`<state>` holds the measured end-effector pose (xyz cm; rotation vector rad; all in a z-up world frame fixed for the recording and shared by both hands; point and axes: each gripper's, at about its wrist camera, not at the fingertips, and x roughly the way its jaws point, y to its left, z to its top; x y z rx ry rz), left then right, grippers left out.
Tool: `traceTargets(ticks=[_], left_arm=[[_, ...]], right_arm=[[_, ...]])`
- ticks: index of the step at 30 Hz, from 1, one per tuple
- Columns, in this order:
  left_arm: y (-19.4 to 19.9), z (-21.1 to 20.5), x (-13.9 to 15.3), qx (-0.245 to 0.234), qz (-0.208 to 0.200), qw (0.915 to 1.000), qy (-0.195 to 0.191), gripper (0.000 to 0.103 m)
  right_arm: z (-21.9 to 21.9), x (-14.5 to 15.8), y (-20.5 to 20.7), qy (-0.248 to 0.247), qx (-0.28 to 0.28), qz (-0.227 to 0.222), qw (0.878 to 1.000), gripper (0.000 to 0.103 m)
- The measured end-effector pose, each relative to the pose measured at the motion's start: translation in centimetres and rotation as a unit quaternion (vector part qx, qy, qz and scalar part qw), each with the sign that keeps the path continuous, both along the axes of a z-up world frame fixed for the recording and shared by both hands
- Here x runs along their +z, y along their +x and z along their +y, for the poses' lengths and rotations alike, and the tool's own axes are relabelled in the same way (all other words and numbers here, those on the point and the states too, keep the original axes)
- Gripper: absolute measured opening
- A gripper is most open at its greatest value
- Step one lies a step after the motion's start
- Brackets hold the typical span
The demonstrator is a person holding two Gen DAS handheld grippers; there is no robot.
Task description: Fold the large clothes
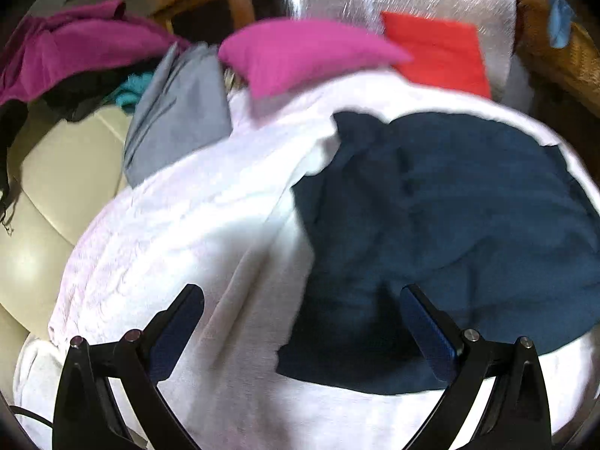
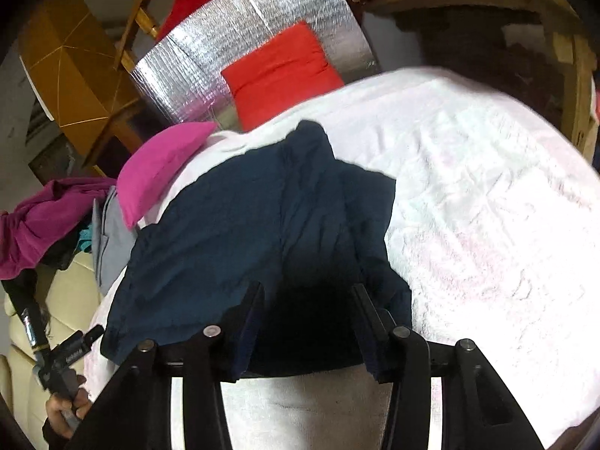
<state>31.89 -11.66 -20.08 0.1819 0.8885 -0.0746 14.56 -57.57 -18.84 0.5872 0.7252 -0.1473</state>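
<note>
Two grippers hover over the white blanket (image 2: 487, 206), where the navy garment (image 2: 243, 225) lies spread, partly folded by the look of it, its long axis running away from me toward the red cushion (image 2: 281, 71). My right gripper (image 2: 305, 300) is nearer, directly above the garment's near hem, fingers at a middling gap and holding nothing. My left gripper (image 1: 302, 303) sits wide apart and empty, straddling the garment's left edge (half over blanket, half over navy). I judge the near hem is the next grab.
</note>
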Motion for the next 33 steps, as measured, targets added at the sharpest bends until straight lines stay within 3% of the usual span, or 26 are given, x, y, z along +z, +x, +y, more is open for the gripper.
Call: traceTargets(ticks=[3,6,9,11,13,15,18,20,21,23,28,30,31,32,33], left_arm=[[1.9,-1.0,-2.4,-0.017,0.052,0.9982,0.023,0.103],[1.9,-1.4,-1.4,-0.026,0.039,0.9988,0.012,0.103],[1.5,-1.4,0.5,-0.047,0.007,0.9987,-0.018,0.103],[2.1,-1.1,1.3,-0.057,-0.003,0.9971,-0.049,0.103],[3.0,-0.9,1.6,-0.061,0.010,0.9950,-0.078,0.103],[4.4,-0.4,1.1,-0.063,0.042,0.9898,-0.120,0.103],[6.6,0.5,0.0,-0.048,0.095,0.9766,-0.187,0.103],[7.8,1.3,-1.1,-0.035,0.126,0.9625,-0.238,0.103],[8.5,1.8,-2.0,-0.027,0.151,0.9512,-0.268,0.103],[9.2,1.9,-3.6,-0.016,0.189,0.9351,-0.299,0.103],[9.8,1.3,-5.8,-0.009,0.219,0.9245,-0.312,0.103],[9.8,0.9,-5.6,-0.013,0.210,0.9235,-0.321,0.103],[9.6,0.6,-5.4,-0.017,0.205,0.9205,-0.332,0.099],[9.5,0.4,-5.2,-0.017,0.202,0.9200,-0.335,0.088],[9.5,0.3,-5.1,-0.010,0.198,0.9240,-0.327,0.084]], right_arm=[[-0.1,-1.8,1.7,0.019,0.021,0.037,0.999,0.050],[-0.6,-1.5,2.2,0.030,0.025,0.038,0.999,0.050],[-1.9,0.2,1.2,0.041,0.008,0.002,0.999,0.052],[-3.3,1.0,0.9,0.047,-0.014,-0.019,0.999,0.073],[-4.6,1.1,1.2,0.057,-0.032,-0.024,0.998,0.082],[-6.1,0.6,2.0,0.088,-0.035,-0.020,0.995,0.082],[-7.9,-0.8,4.3,0.135,-0.027,-0.007,0.990,0.083],[-8.5,-2.3,6.2,0.157,-0.023,0.013,0.987,0.084],[-8.8,-3.1,6.9,0.167,-0.023,0.023,0.985,0.084],[-9.1,-4.7,8.4,0.196,-0.012,0.033,0.980,0.084],[-8.3,-5.6,10.6,0.208,0.012,0.018,0.978,0.089],[-7.6,-5.5,11.3,0.209,0.014,0.007,0.978,0.086],[-7.2,-5.3,11.6,0.202,0.013,0.009,0.979,0.074],[-6.6,-5.0,12.0,0.185,0.014,0.015,0.982,0.052],[-6.2,-4.7,12.1,0.172,0.013,0.014,0.985,0.048]])
